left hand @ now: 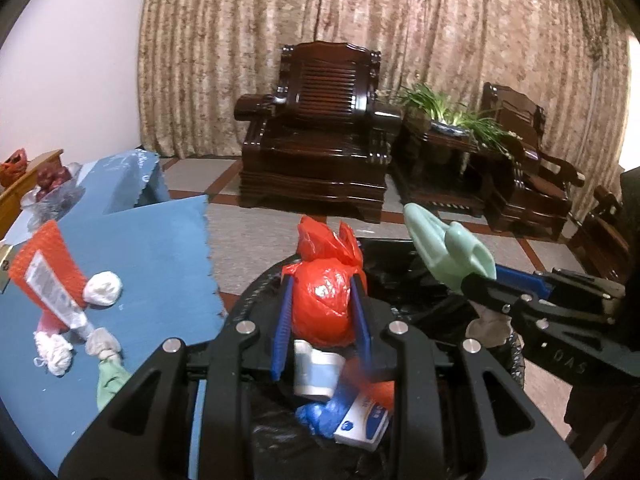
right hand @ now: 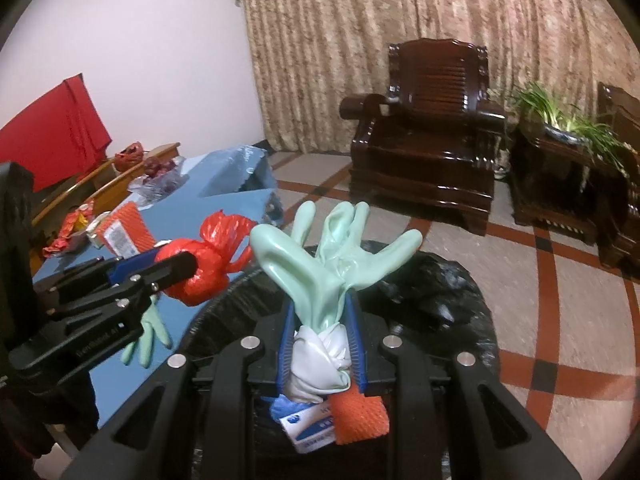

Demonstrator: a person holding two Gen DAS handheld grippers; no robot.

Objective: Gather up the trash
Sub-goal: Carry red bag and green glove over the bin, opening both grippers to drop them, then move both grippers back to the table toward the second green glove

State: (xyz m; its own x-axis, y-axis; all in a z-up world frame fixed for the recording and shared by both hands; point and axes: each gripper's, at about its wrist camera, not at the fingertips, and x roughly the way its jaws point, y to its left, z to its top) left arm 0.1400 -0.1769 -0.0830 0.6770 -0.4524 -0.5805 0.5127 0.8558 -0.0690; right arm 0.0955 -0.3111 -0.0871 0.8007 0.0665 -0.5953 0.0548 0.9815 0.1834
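- Left wrist view: the left tool (left hand: 320,308) clamps a knotted red plastic bag (left hand: 324,300) between its blue pads, holding it above the open bin lined with a black bag (left hand: 400,276).
- Inside the bin lie a white and blue paper cup (left hand: 316,372), a crumpled blue glove (left hand: 316,420) and a small white and blue box (left hand: 362,424).
- To the right, the right tool (left hand: 480,284) grips a pale green rubber glove (left hand: 444,248) over the bin's far side.
- On the blue surface (left hand: 152,248) at left remain an orange mesh packet (left hand: 48,268), a white paper wad (left hand: 103,289), a white yarn-like bundle (left hand: 52,350) and another green glove (left hand: 110,380) at its edge.
- Right wrist view: the right tool (right hand: 320,344) pinches the pale green rubber glove (right hand: 328,256) near its cuff, its fingers splayed upward over the bin (right hand: 440,280); a white lining (right hand: 320,364) bunches between the pads.
- Below it in the bin sit an orange mesh piece (right hand: 360,416) and the white and blue box (right hand: 312,428).
- At left, the left tool (right hand: 180,270) carries the red bag (right hand: 208,264) at the bin's rim, beside the blue surface (right hand: 224,204).
- A dark wooden armchair (right hand: 428,136) stands before patterned curtains (right hand: 400,20).
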